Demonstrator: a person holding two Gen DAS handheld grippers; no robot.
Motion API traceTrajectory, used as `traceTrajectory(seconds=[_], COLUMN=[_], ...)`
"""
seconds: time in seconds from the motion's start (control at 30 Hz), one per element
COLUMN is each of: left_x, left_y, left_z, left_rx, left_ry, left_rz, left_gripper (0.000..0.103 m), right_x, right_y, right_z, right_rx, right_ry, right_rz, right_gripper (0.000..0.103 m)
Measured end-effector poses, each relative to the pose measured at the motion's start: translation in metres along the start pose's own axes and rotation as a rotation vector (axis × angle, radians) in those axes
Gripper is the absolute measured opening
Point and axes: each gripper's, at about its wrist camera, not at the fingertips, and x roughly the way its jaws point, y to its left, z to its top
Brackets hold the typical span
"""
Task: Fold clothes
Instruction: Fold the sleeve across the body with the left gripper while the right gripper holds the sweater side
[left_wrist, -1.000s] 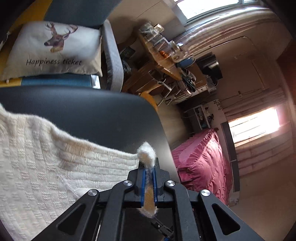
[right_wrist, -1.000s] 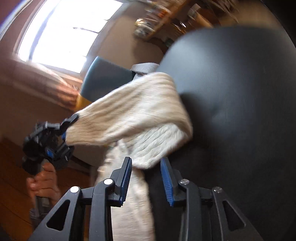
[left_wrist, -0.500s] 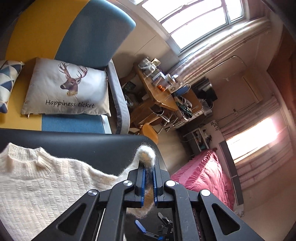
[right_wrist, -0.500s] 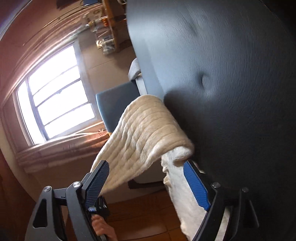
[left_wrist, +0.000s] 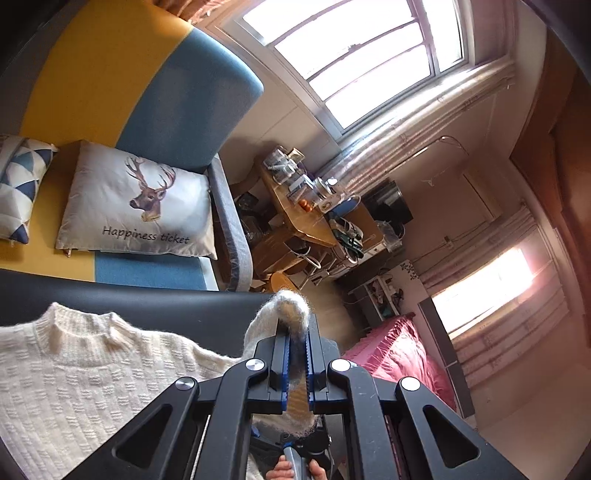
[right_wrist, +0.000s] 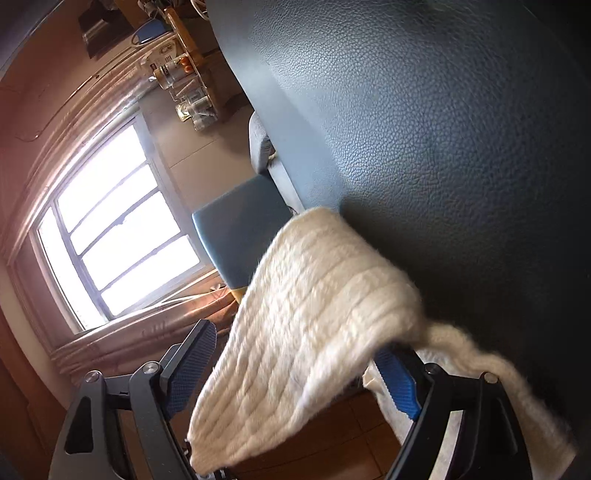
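Note:
A cream knitted sweater (left_wrist: 74, 387) lies spread on the dark leather table (left_wrist: 147, 299), its collar (left_wrist: 81, 325) toward the sofa. My left gripper (left_wrist: 295, 354) is shut on a fluffy fold of the sweater at its right side, lifted off the table. In the right wrist view a ribbed part of the sweater (right_wrist: 314, 332) hangs over the table (right_wrist: 443, 147) edge. It passes loosely between the wide-apart fingers of my right gripper (right_wrist: 295, 373), which is open, and drapes over the right finger (right_wrist: 395, 384).
Behind the table stands a yellow and blue sofa (left_wrist: 192, 92) with a deer pillow (left_wrist: 140, 206) and a triangle-patterned pillow (left_wrist: 18, 192). A cluttered wooden desk (left_wrist: 306, 218) and a pink bed (left_wrist: 399, 354) are to the right. A person's hand (left_wrist: 291, 470) shows below the left gripper.
The left gripper has risen and tilted up with the sweater fold still in it. The right gripper's fingers have spread much wider, and the fabric now hangs loose between them.

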Motion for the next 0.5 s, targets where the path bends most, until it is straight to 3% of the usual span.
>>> traceTrajectory(seconds=[0.23,0.5], left_x=[-0.04,-0.039], left_y=[0.084,0.199], left_z=[-0.02,-0.073], left_rx=[-0.105,-0.303], left_ry=[-0.019,0.043], left_rz=[0.095,0.25], left_gripper=[0.007,0.007], right_x=[0.001,0.015], right_y=[0.016,0.026], right_z=[-0.001,-0.021], right_rx=[-0.136,-0.307], right_ry=[0.025,0.111], right_rz=[-0.09,-0.212], right_gripper=[0.086,0.086])
